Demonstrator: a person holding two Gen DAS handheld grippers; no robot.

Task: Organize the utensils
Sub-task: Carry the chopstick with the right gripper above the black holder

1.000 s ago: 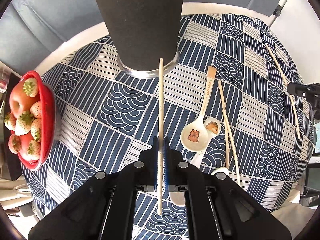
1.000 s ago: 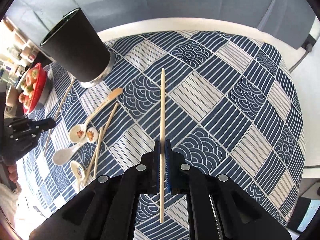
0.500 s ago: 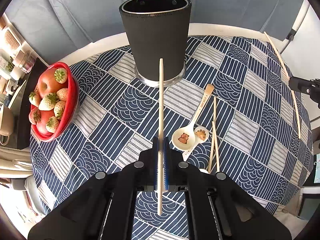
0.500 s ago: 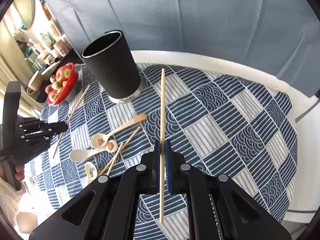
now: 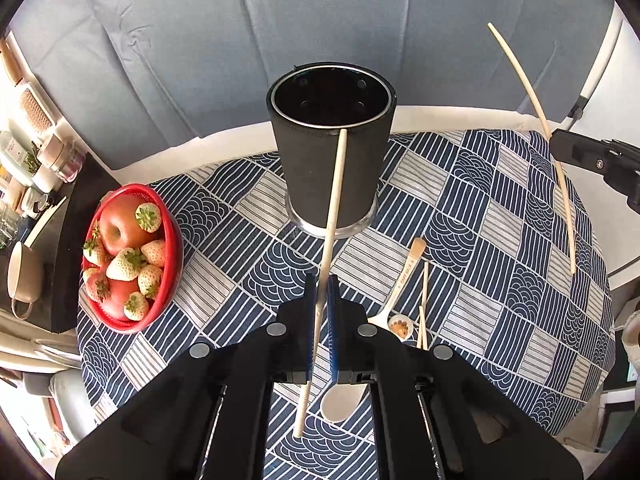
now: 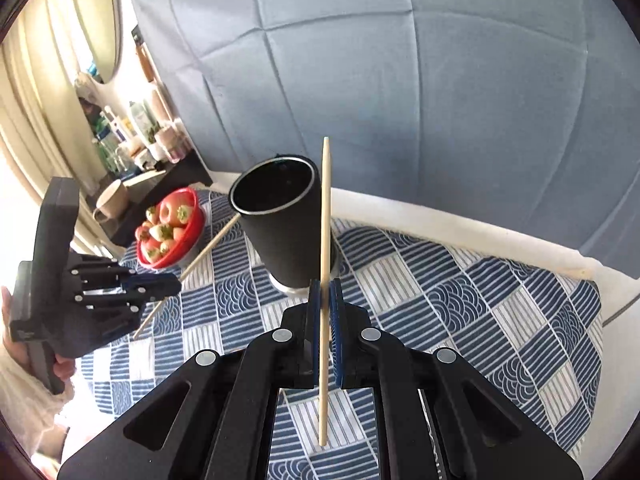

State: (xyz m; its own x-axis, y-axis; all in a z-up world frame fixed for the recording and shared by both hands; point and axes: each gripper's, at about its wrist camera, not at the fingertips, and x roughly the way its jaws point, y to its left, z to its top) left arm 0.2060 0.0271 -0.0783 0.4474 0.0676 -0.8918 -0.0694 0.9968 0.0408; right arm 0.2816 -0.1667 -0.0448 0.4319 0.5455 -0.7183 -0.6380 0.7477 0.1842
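Observation:
My left gripper (image 5: 321, 280) is shut on a pale wooden chopstick (image 5: 333, 208) whose tip reaches the side of the black utensil cup (image 5: 330, 152), just below its rim. My right gripper (image 6: 325, 284) is shut on a second chopstick (image 6: 325, 208), raised above the table beside the cup (image 6: 280, 220). The right gripper (image 5: 592, 160) and its chopstick (image 5: 536, 108) also show in the left wrist view. Spoons (image 5: 400, 292) and two chopsticks (image 5: 423, 304) lie on the cloth right of my left gripper.
A red bowl of apples and strawberries (image 5: 128, 252) sits at the table's left edge. A blue patterned cloth (image 5: 500, 280) covers the round table. A grey sofa back (image 5: 320, 20) stands behind. A dark side shelf with a mug (image 5: 24, 276) and jars is far left.
Both grippers have lifted and pulled back with their chopsticks, so the cup's open top is now in view. The left chopstick now tilts slightly to the right.

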